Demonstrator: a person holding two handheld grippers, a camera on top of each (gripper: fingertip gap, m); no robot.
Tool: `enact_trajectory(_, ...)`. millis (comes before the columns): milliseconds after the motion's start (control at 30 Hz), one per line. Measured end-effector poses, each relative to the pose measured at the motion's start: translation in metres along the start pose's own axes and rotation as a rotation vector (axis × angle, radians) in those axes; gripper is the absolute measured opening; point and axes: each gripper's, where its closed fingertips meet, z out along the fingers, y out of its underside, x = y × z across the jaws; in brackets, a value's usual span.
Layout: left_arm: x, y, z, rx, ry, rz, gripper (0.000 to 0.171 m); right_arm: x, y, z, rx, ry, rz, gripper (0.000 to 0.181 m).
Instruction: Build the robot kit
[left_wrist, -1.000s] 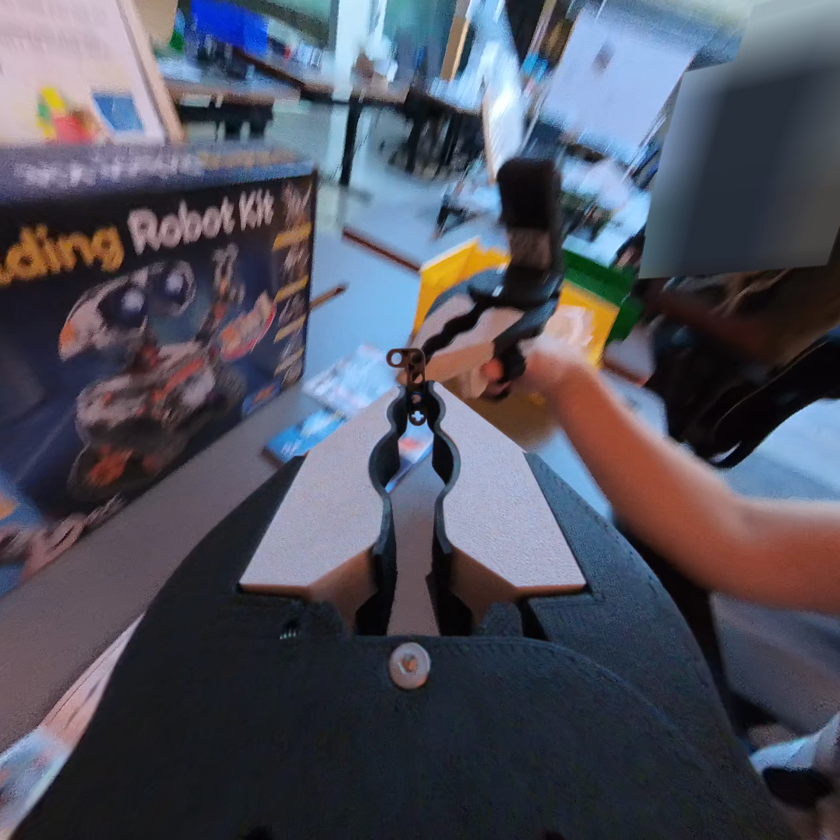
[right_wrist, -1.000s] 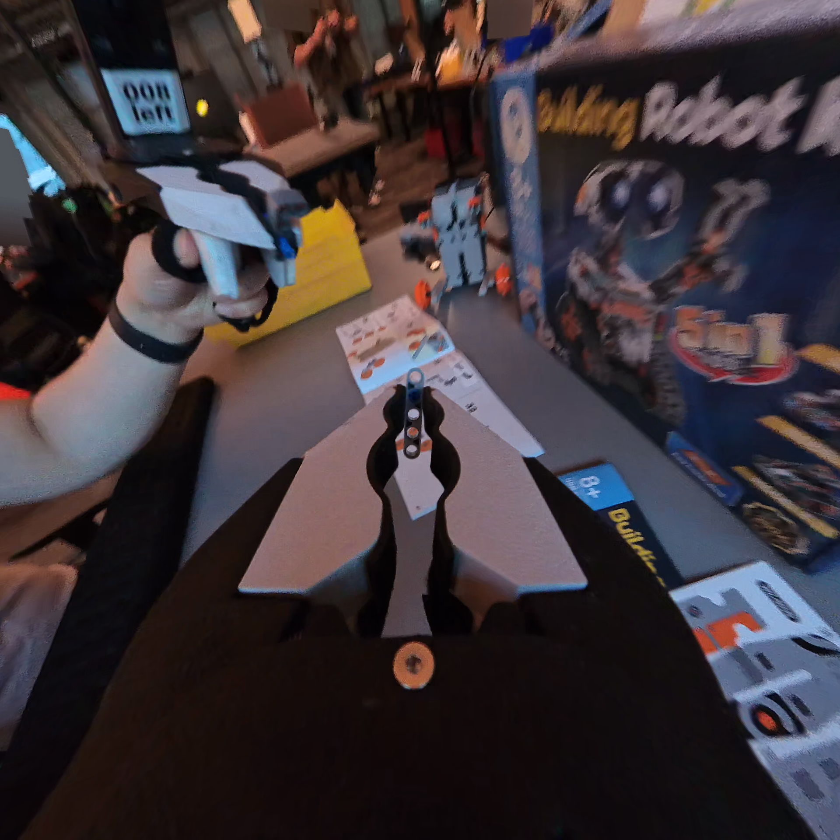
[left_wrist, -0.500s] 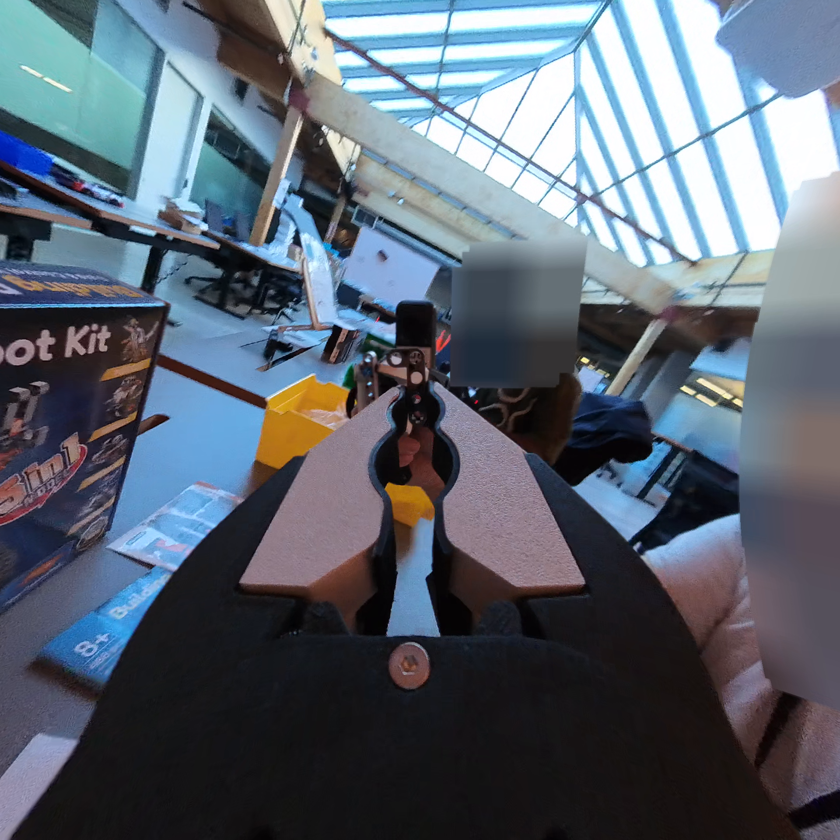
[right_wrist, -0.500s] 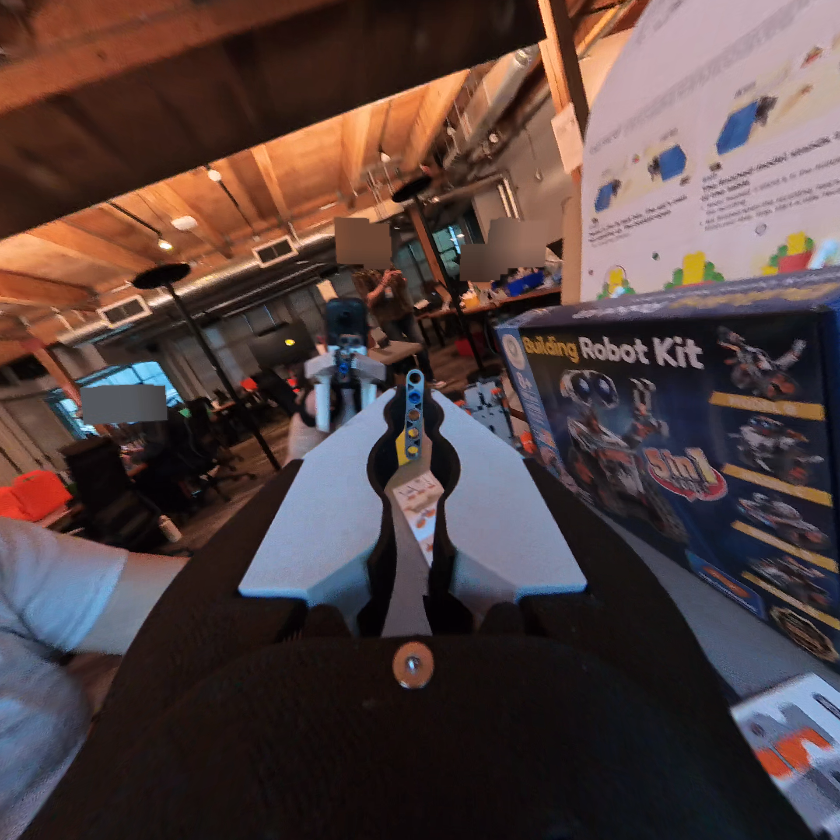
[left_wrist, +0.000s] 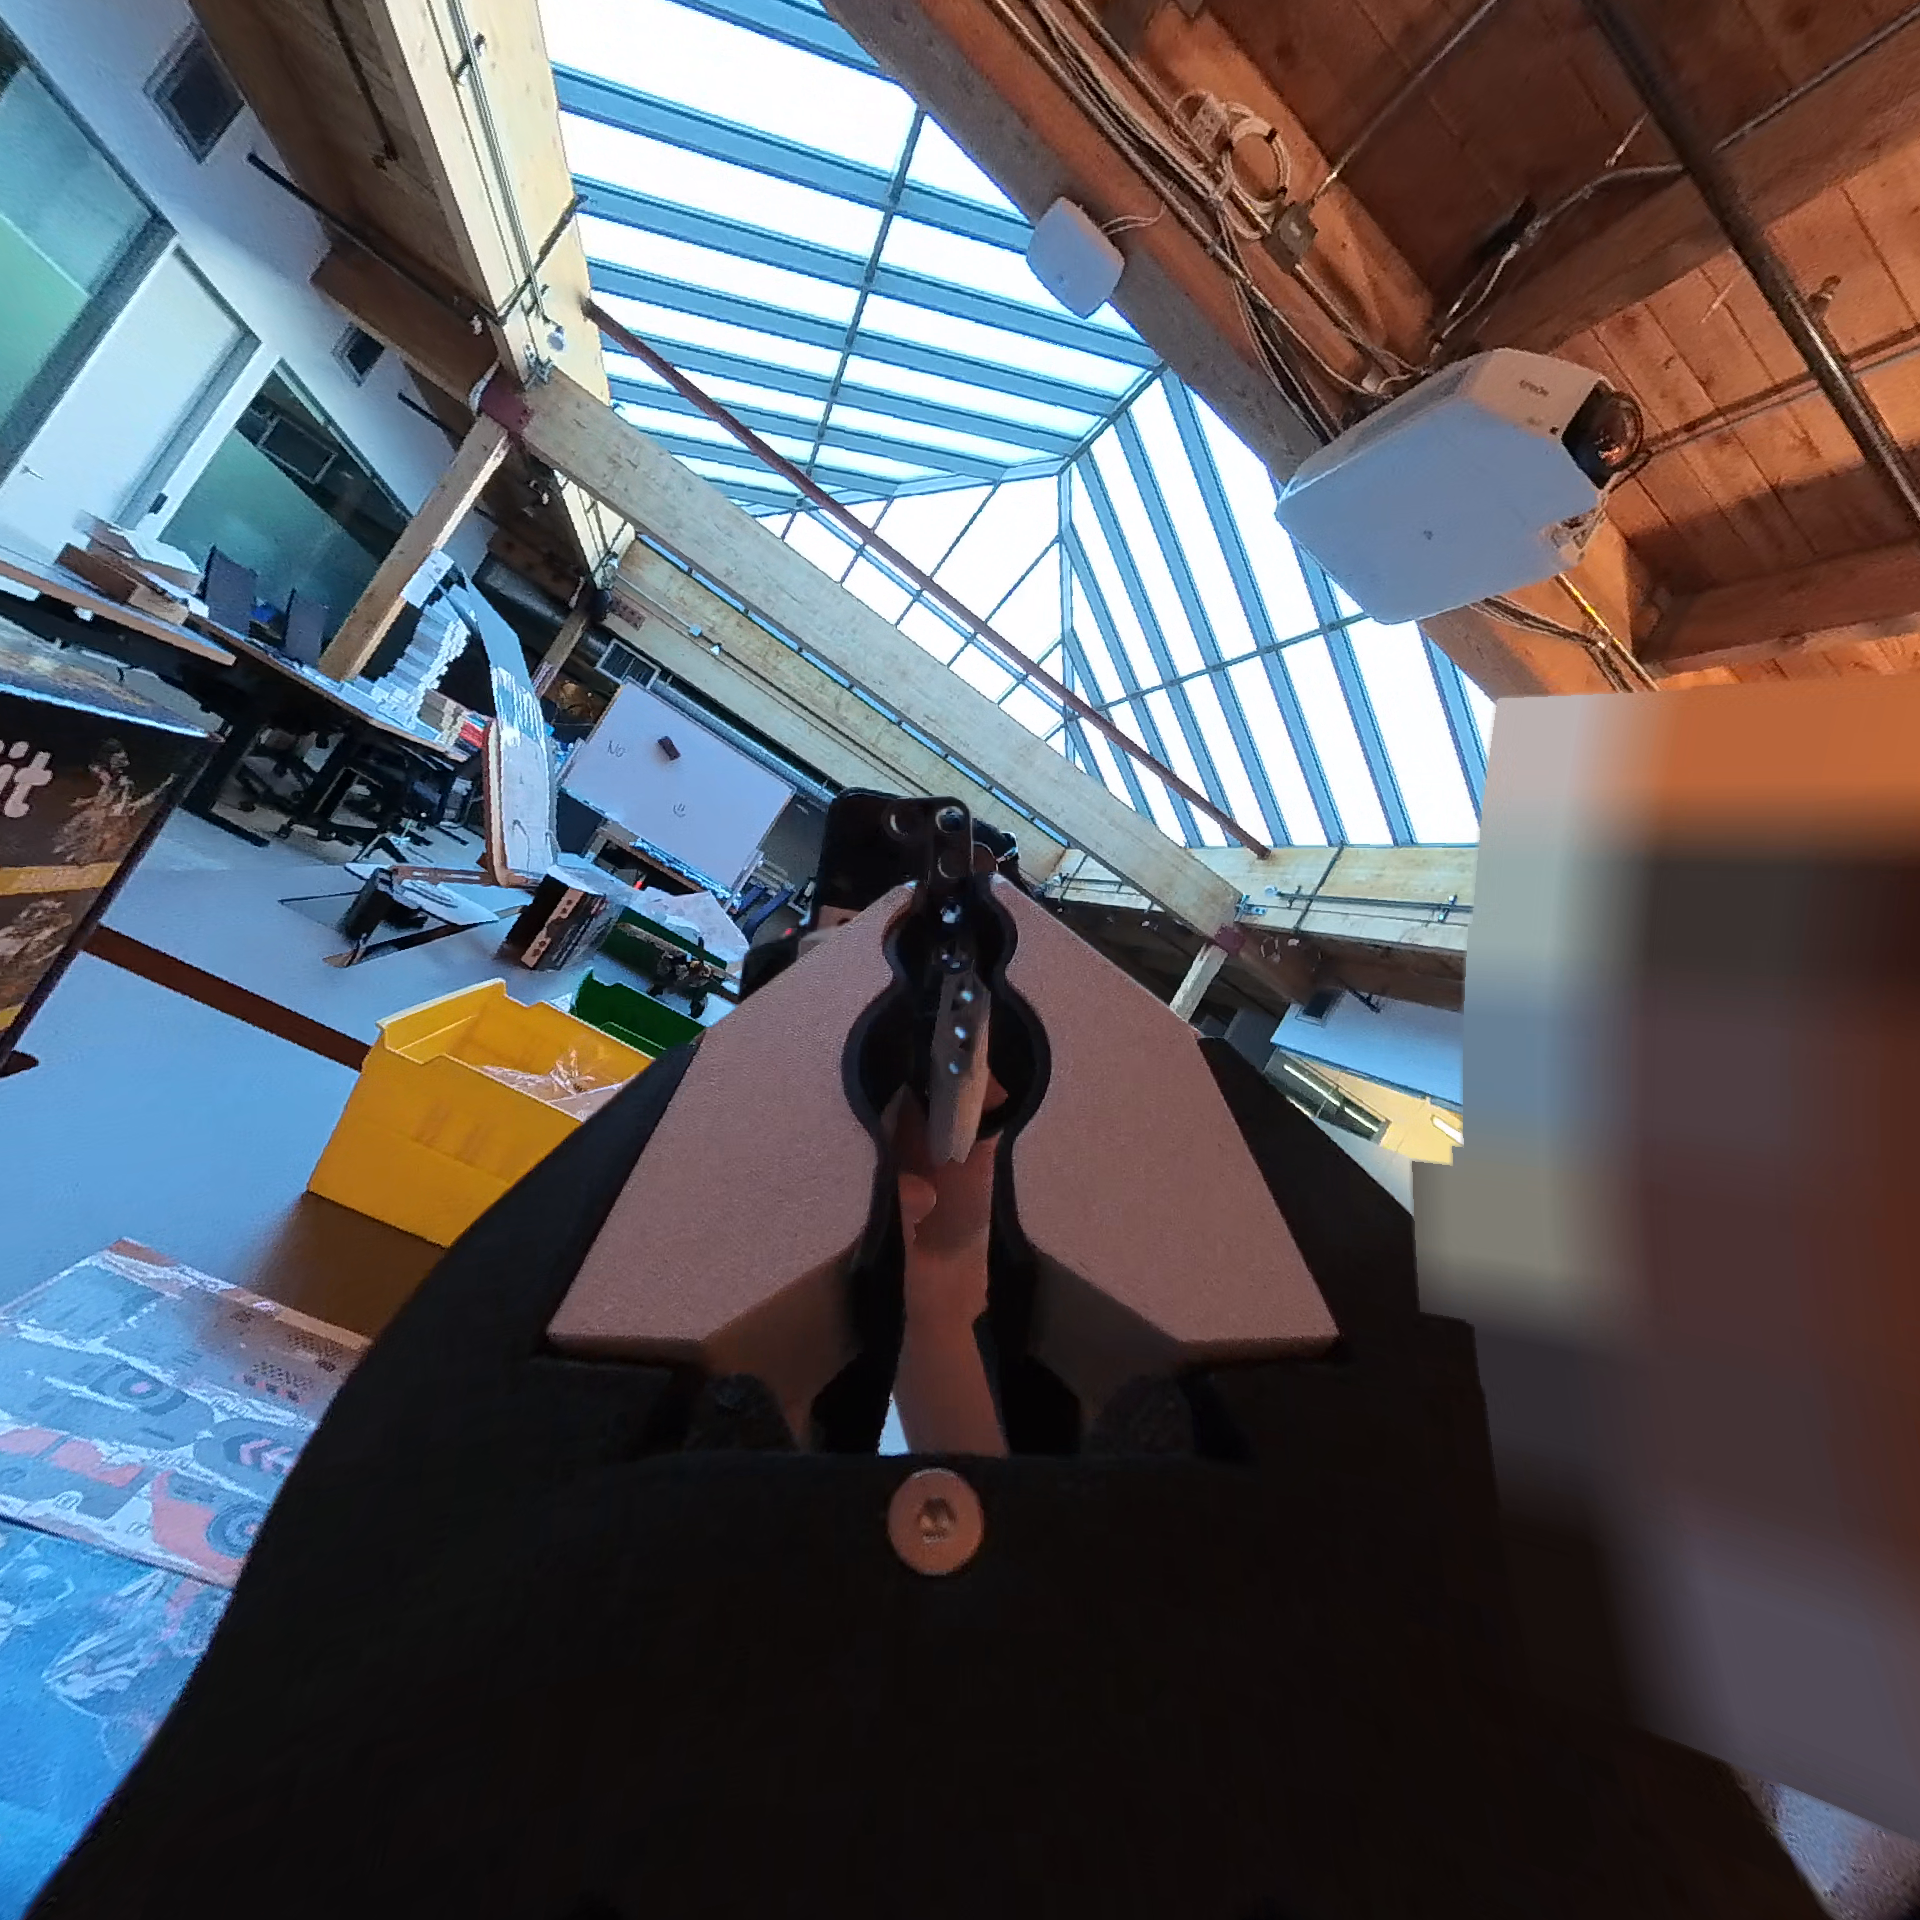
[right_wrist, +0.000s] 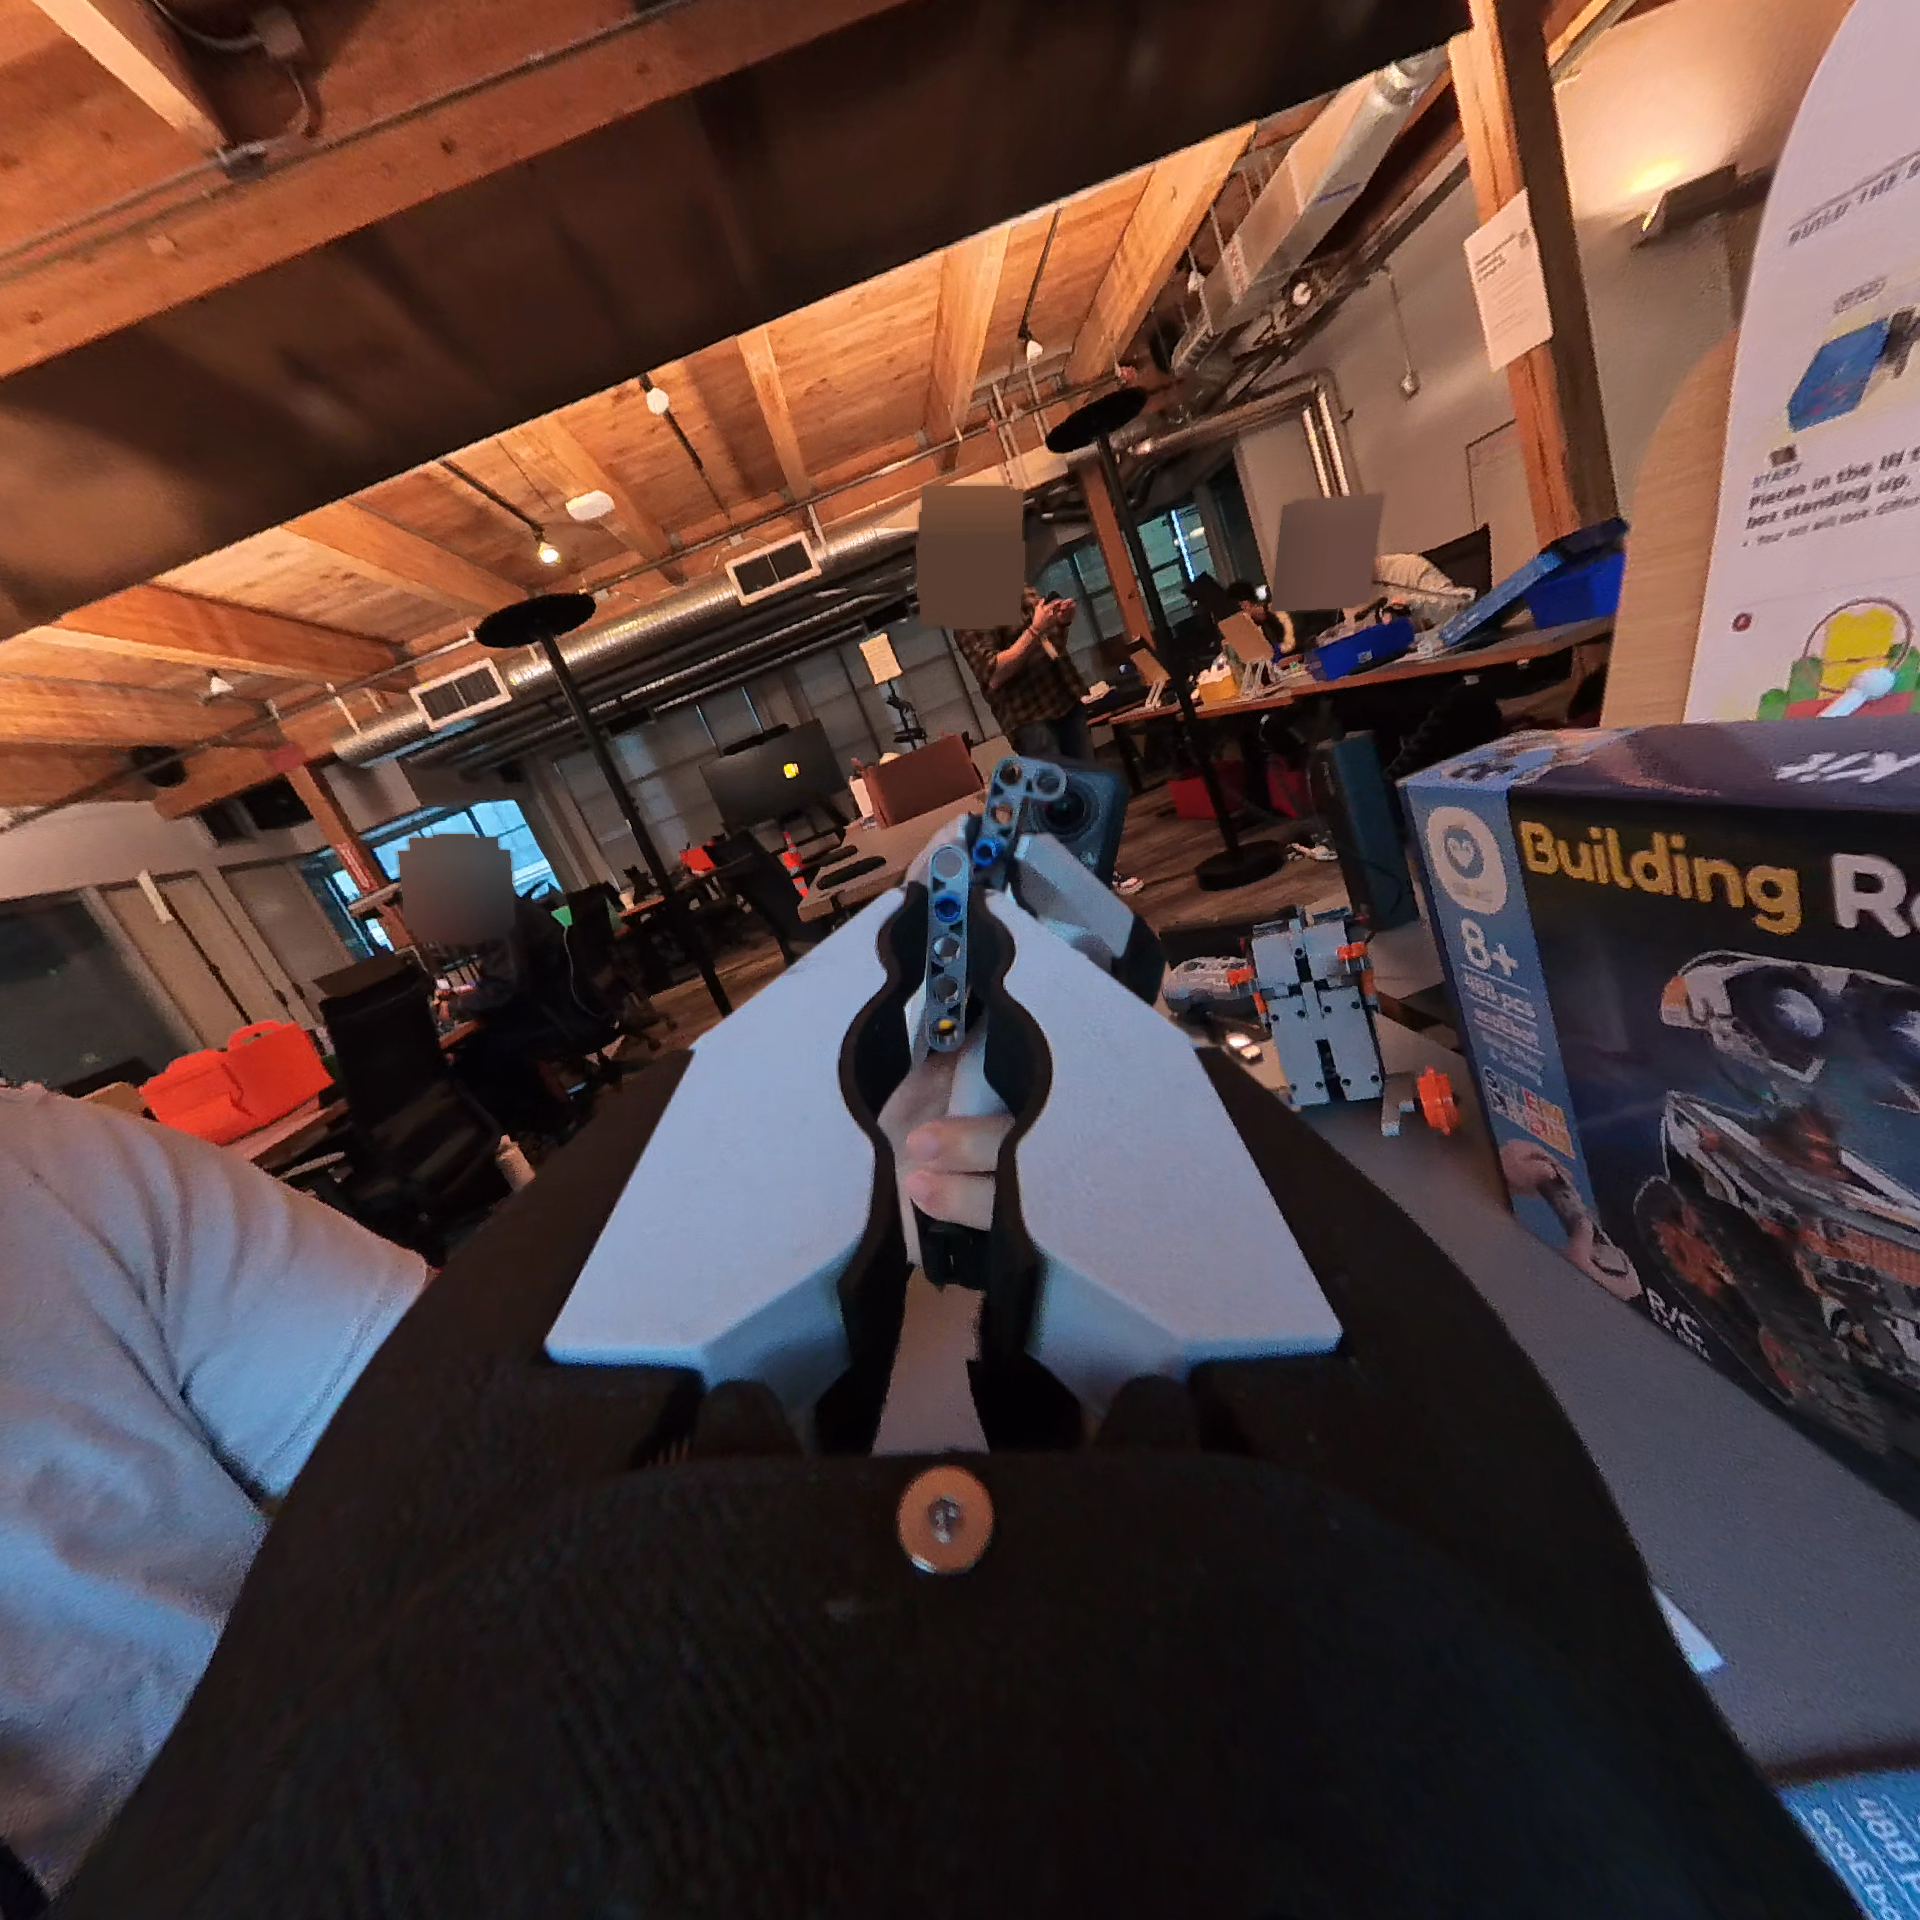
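Note:
My left gripper (left_wrist: 940, 896) is shut on a small dark angled beam with holes (left_wrist: 925, 831), held up in the air. My right gripper (right_wrist: 945, 896) is shut on a grey straight beam with holes (right_wrist: 948, 961) that carries a blue pin and a yellow pin. The two grippers face each other tip to tip. The grey beam (left_wrist: 956, 1044) shows just behind the left fingertips, and the dark beam (right_wrist: 1013, 795) shows just past the right fingertips. The two beams meet at their ends. A hand (right_wrist: 951, 1153) on the left gripper's handle shows through the gap.
A dark blue kit box (right_wrist: 1704, 1039) stands on the grey table (right_wrist: 1662, 1455) at the right. A small grey robot model (right_wrist: 1314, 1003) and an orange part (right_wrist: 1434, 1101) lie beside it. A yellow bin (left_wrist: 468, 1101), a green bin (left_wrist: 634, 1013) and printed booklets (left_wrist: 156, 1403) lie on the table. Only a small space, under 4 cm, lies between the two pairs of fingers.
Both grippers have tilted up from the table and swung to face each other. The two held beams have come together at their ends.

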Motion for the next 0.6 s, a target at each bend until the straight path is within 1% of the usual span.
enact_trajectory(67,0.0012,-0.0018,0.0001,0.012,0.007,-0.003,0.004,0.0009,0.0017,0.0024,0.005,0.004,0.003,0.005)
enact_trajectory(167,0.0018,0.0009,0.0020,-0.004,-0.006,0.017,0.004,0.0013,-0.0040,0.0023,0.054,0.006,0.014,0.005)
enact_trajectory(400,0.0049,0.0023,0.0054,-0.004,-0.013,0.038,0.004,0.0011,-0.0030,0.0005,0.044,-0.004,0.021,0.005)
enact_trajectory(600,0.0014,0.0014,0.0072,0.010,-0.070,0.106,0.004,0.0052,-0.0064,-0.0014,0.072,0.028,0.006,0.004)
